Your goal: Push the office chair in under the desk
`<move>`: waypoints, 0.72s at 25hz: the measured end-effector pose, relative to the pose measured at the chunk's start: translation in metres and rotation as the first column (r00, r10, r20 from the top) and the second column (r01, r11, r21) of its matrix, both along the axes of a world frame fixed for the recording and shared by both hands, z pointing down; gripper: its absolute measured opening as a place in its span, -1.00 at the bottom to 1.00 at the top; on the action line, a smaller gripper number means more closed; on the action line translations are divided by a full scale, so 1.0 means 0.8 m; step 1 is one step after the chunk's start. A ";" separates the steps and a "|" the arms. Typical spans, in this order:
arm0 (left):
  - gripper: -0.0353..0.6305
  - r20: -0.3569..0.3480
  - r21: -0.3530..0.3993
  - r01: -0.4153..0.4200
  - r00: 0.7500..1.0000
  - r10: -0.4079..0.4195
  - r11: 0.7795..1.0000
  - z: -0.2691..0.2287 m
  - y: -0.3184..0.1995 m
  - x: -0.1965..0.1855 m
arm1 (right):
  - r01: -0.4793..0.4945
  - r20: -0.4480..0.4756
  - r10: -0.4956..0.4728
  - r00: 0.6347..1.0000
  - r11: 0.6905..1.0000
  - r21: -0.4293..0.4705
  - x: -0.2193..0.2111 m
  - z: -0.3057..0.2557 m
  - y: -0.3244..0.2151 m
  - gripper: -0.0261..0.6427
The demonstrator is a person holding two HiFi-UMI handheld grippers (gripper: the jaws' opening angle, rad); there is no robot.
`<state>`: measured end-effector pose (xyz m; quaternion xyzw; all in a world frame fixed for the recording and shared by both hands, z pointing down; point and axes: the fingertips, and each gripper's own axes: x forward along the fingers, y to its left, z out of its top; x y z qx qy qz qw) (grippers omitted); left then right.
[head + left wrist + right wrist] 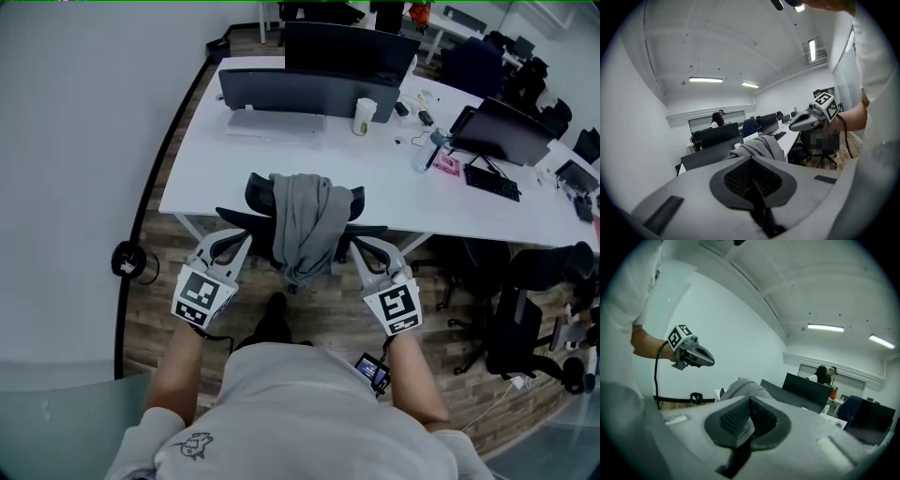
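Head view: the shirt [309, 412] fills 6 o'clock, nearest the lens, w/ both forearms reaching fwd from it. L gripper [232, 246] sits at 10 o'clock of the torso and R gripper [362, 246] at 2, one on either side of the chair [258, 192]. The chair stands at 12 w/ its back at the near edge of the desk [216, 169], seat prob. beneath the top. A grey top [305, 220] hangs over the backrest. Both tips are just beside the chair's sides; touching or not, can't tell here. Flanking it evenly makes sense, since a push from both sides should roll it straight rather than swivel it. L gripper view: its jaws are pressed together w/ nothing btwn them, aimed abt level. The grey top [761, 146] shows at 12 beyond the tips, and R gripper [793, 124] at 2. Shut jaws prob. serve as a blunt nose for shoving, as nothing here needs grasping. R gripper view: same story, jaws closed & empty, grey top [740, 386] at 12 and L gripper [710, 362] at 10. By how the chair lies, it's mostly in; a small push may be left.
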<state>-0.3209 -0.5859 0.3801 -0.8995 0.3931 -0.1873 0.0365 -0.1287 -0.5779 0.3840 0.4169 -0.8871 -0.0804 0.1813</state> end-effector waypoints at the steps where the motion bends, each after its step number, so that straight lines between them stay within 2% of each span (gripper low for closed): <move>1: -0.90 -0.001 0.002 -0.004 1.000 0.004 1.000 -0.006 0.005 -0.001 | 0.001 0.013 -0.001 1.000 1.000 -0.002 0.001 -0.004 0.001 -0.91; 6: -0.90 0.057 0.026 -0.031 0.998 0.030 0.999 -0.023 0.031 -0.012 | 0.008 0.056 -0.007 0.998 1.000 -0.025 -0.001 -0.005 0.014 -0.91; 12: -0.90 0.051 0.042 -0.054 0.997 0.051 0.998 -0.037 0.059 -0.028 | -0.002 0.076 0.004 0.997 0.999 -0.036 -0.021 -0.008 0.043 -0.91; 18: -0.90 0.032 0.028 -0.087 0.996 0.086 0.996 -0.019 0.102 -0.056 | -0.024 0.071 0.027 0.997 0.999 -0.036 -0.059 -0.010 0.088 -0.91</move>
